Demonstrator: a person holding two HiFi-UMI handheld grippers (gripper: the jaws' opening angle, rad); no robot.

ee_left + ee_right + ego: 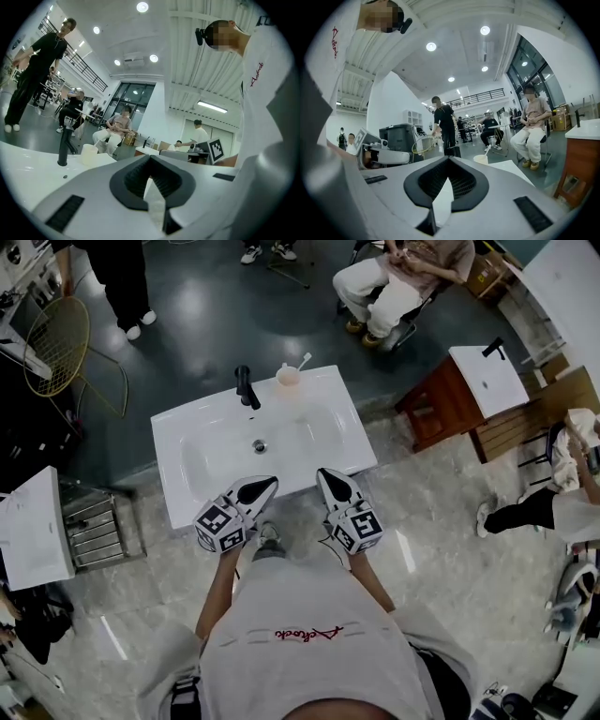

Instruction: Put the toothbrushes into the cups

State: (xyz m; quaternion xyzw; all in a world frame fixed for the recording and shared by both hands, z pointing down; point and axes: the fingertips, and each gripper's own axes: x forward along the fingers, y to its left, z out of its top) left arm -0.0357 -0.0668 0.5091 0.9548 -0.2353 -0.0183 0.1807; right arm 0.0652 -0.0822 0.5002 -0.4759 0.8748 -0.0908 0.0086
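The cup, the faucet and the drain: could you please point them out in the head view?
cup [288,378], head view, its open top.
faucet [247,390], head view, its black body.
drain [260,445], head view, its centre.

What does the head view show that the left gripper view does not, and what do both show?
Only the head view: the drain and a toothbrush standing in the cup. Only the left gripper view: the ceiling lights. Both: the sink, the tap, the cup, and the left gripper, its jaws together with nothing between them.
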